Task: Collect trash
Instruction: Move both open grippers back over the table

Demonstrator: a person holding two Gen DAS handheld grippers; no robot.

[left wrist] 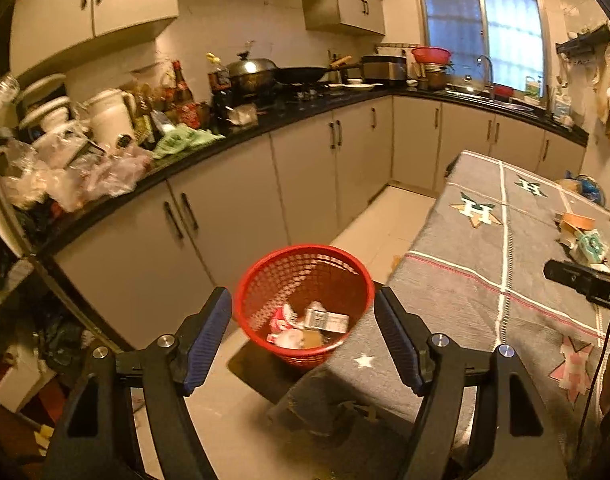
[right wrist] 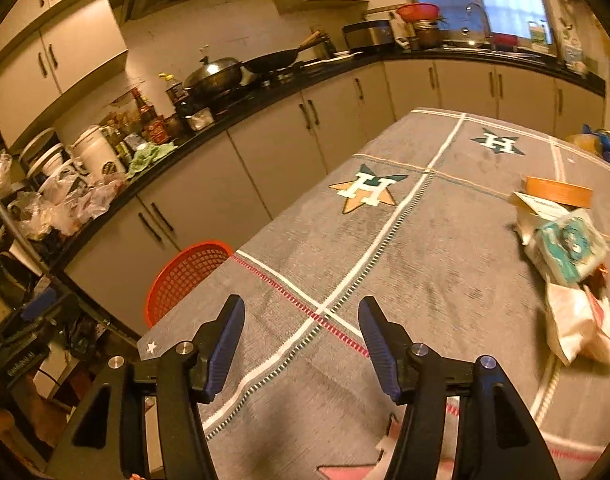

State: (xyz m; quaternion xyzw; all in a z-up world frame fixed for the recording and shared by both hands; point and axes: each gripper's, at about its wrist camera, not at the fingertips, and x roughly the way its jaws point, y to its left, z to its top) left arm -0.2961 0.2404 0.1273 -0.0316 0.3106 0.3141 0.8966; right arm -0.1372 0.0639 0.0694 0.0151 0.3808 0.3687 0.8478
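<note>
A red mesh basket (left wrist: 305, 276) stands on the floor beside the table, with several bits of paper and packet trash (left wrist: 309, 326) in its bottom. My left gripper (left wrist: 303, 300) hovers above it, open, nothing between its fingers. My right gripper (right wrist: 301, 308) is open over the grey patterned tablecloth (right wrist: 425, 240), also holding nothing. At the right of the table lies a teal and white packet (right wrist: 565, 244), a crumpled white bag (right wrist: 577, 320) and an orange round lid (right wrist: 557, 192). The basket's rim (right wrist: 185, 276) shows past the table's left edge.
A black counter (left wrist: 289, 116) with beige cabinets runs along the left and far walls, crowded with bottles, a wok, pots and plastic bags. A cluttered shelf (left wrist: 9, 320) stands at the left. A blue bag (right wrist: 609, 144) sits at the table's far right corner.
</note>
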